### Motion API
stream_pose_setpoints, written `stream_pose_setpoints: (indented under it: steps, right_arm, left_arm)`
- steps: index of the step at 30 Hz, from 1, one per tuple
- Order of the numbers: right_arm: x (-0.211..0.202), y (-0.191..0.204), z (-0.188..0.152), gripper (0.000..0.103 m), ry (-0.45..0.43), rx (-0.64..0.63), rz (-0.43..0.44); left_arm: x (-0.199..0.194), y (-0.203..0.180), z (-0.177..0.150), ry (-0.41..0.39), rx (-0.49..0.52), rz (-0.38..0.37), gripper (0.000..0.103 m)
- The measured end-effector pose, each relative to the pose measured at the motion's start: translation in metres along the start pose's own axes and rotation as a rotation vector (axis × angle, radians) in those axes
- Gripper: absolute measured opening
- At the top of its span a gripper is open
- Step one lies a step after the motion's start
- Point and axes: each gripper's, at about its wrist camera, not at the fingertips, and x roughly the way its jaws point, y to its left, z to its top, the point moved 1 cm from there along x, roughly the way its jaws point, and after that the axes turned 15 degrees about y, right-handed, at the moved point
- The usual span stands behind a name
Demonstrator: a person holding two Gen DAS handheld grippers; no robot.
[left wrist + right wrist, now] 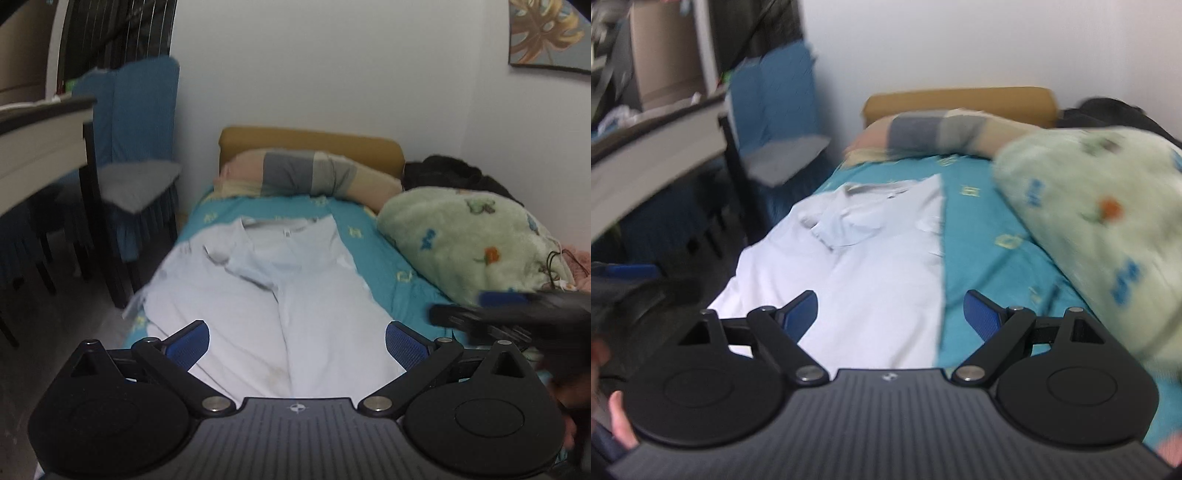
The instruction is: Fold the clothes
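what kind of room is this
Most likely a bedroom: a bed with a teal sheet and a pillow at its headboard, a white shirt spread on it, a chair beside.

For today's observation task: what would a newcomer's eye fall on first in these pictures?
First the pale shirt, spread partly folded down the middle of the teal bed, collar toward the tan headboard. Next the green blanket, heaped at the bed's right side. Both grippers hang open above the shirt's near end, the left gripper straight over it.
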Motion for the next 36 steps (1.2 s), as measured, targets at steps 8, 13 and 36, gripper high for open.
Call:
stream_pose_setpoints:
  steps: [8, 13, 36]
  right_arm:
    - [0.148, 0.128, 0.117, 0.087, 0.193, -0.349, 0.013]
    - [0.25, 0.232, 0.147, 0.087, 0.295, -0.548, 0.038]
    - [0.294, 0.261, 0.187, 0.007, -0.177, -0.497, 0.086]
  left_arm:
    - [0.028, 0.076, -0.005, 0.064, -0.267, 0.018, 0.103]
    - [0.052, 0.112, -0.002, 0.076, -0.407, 0.032, 0.103]
    - [0.091, 0.163, -0.019, 0.072, -0.71, 0.17, 0.101]
